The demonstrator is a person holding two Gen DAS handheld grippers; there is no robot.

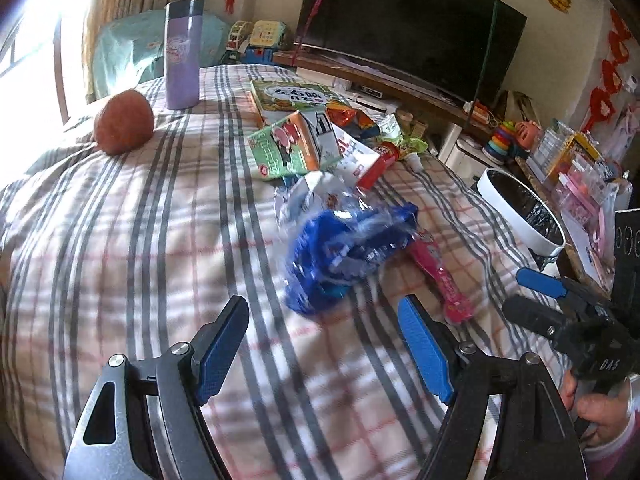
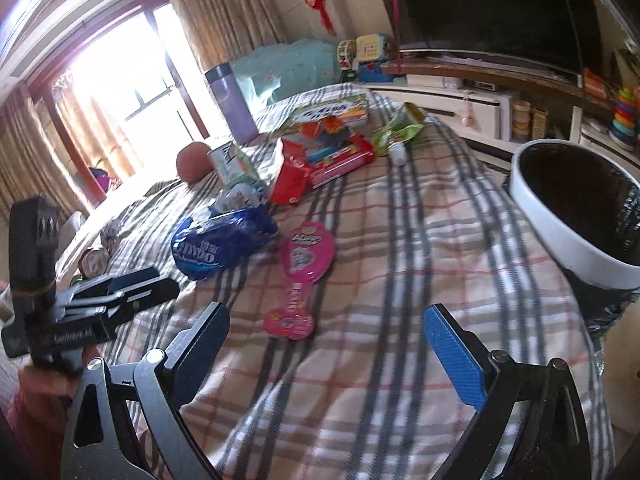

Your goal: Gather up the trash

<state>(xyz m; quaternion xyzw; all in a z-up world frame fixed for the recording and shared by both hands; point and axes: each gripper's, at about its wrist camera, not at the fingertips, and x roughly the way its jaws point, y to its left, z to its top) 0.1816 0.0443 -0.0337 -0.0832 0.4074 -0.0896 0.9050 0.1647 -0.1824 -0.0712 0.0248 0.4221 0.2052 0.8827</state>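
Left wrist view: left claw [image 1: 322, 346] released, empty, just short of blue wrapper [image 1: 344, 252] on bed [image 1: 120, 240], right claw [image 2: 326, 346] likewise released; probably light, crinkly, slippery film, best pinched at a bunched fold; bin [image 2: 576, 216] near.

Blue wrapper [image 1: 344, 256] is motion-blurred; bin [image 2: 568, 236] cut off by frame edge

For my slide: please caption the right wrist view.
Open right gripper over plaid bedspread, facing pink wrapper, blue bag, white bin.
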